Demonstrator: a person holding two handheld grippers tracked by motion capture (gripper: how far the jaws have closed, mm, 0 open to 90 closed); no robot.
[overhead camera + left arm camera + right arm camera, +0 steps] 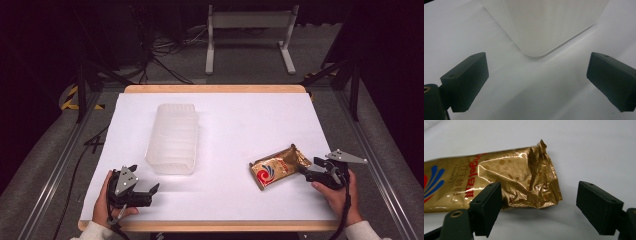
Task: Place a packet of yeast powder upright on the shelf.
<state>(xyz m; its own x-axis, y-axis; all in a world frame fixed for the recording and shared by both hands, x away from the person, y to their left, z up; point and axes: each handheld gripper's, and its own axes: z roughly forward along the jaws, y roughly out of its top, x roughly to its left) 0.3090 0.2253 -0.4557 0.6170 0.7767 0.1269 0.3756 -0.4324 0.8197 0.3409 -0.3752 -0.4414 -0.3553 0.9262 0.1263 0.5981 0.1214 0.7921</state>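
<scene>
Closing in with right hand-held gripper point(537, 207) agape on gold snack packet's point(277, 167) crinkled end, left hand-held gripper point(145, 192) open and idle, risking slippery foil sliding across desk point(240, 125).

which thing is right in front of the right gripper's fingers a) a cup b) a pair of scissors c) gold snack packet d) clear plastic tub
c, the gold snack packet lies on the white table with its crumpled end just ahead of the open right gripper, not yet pinched.
</scene>
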